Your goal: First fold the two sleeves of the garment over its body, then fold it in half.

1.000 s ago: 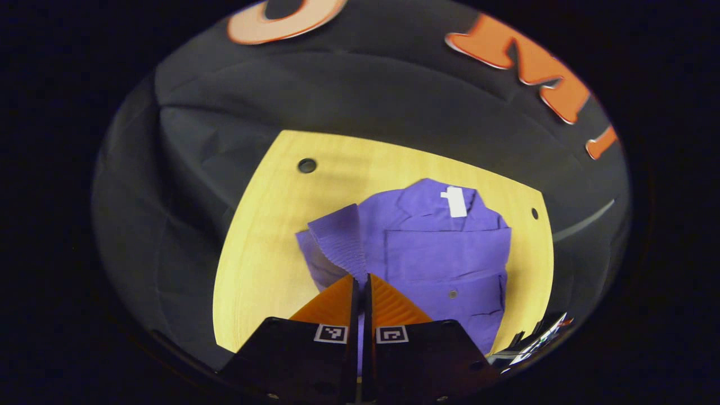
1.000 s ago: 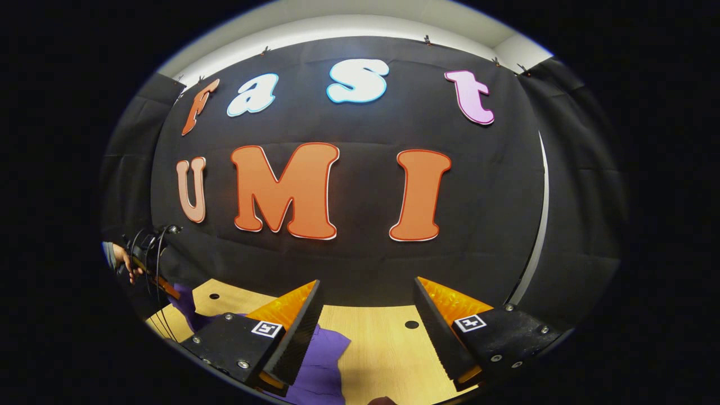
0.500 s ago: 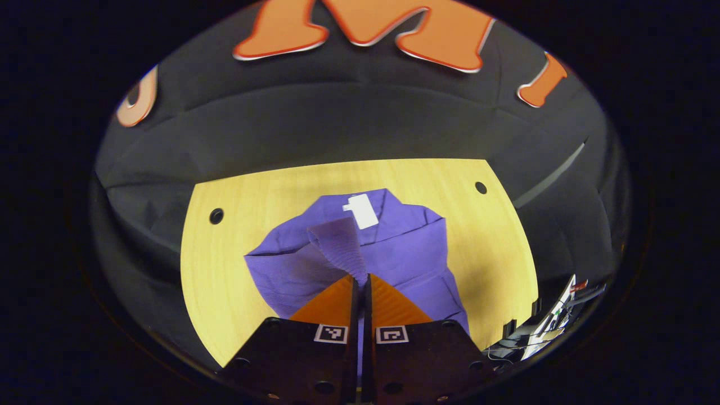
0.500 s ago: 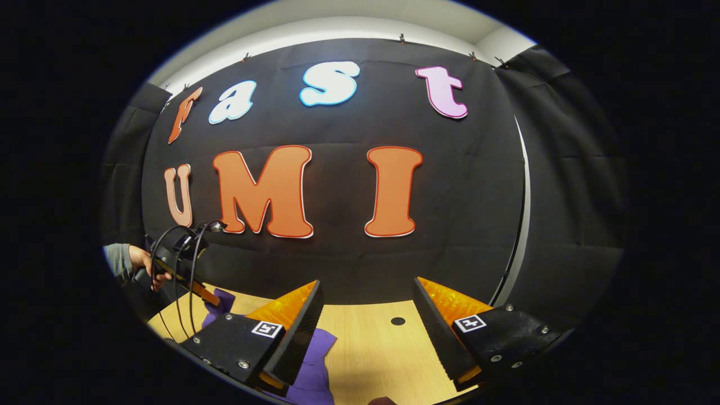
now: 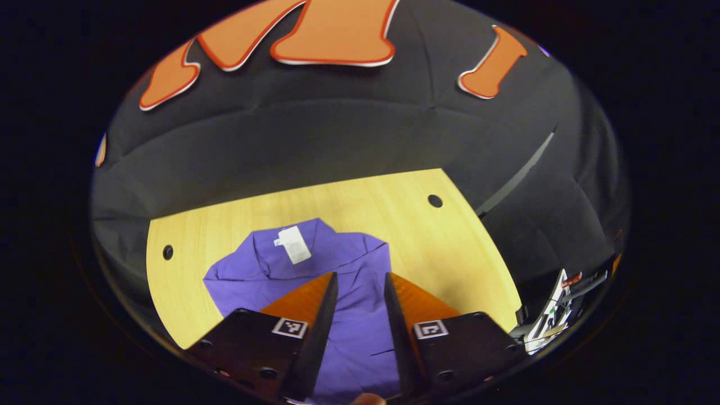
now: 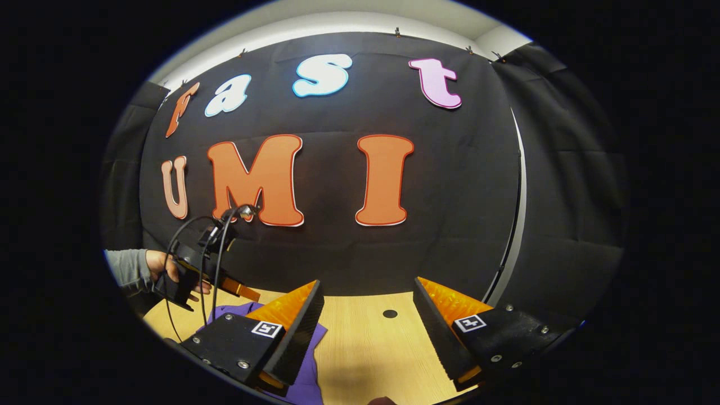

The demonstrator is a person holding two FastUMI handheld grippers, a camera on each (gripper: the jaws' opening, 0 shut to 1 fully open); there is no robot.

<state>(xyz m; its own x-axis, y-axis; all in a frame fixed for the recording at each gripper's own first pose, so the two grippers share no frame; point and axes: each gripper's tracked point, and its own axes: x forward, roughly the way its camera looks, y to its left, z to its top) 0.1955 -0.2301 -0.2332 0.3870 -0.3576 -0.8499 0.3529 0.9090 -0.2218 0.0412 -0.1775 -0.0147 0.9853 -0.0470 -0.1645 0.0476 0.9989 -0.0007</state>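
Garment [image 5: 337,281]: a purple top lies flat on a pale wooden counter [image 5: 450,247], collar end farthest from the left camera, a white tag [image 5: 294,244] showing inside the neck. In the left gripper view, the left hand-held gripper [image 5: 360,281] hovers over the middle of the garment with its fingers apart and nothing between them. Cloth appears to lie doubled over the body, so at least one sleeve seems folded in, though the far side cannot be judged for certain. In the right gripper view, the right hand-held gripper [image 6: 368,289] is held near the counter's edge, fingers wide apart and empty, with the garment's edge [image 6: 306,360] beneath its left finger. Farther off, a person's hand [image 6: 169,267] grips the other tool. To do this step well, check that both sleeves lie smooth on the body, then pinch the hem at two corners and carry it evenly to the collar. There are no containers in the scene.
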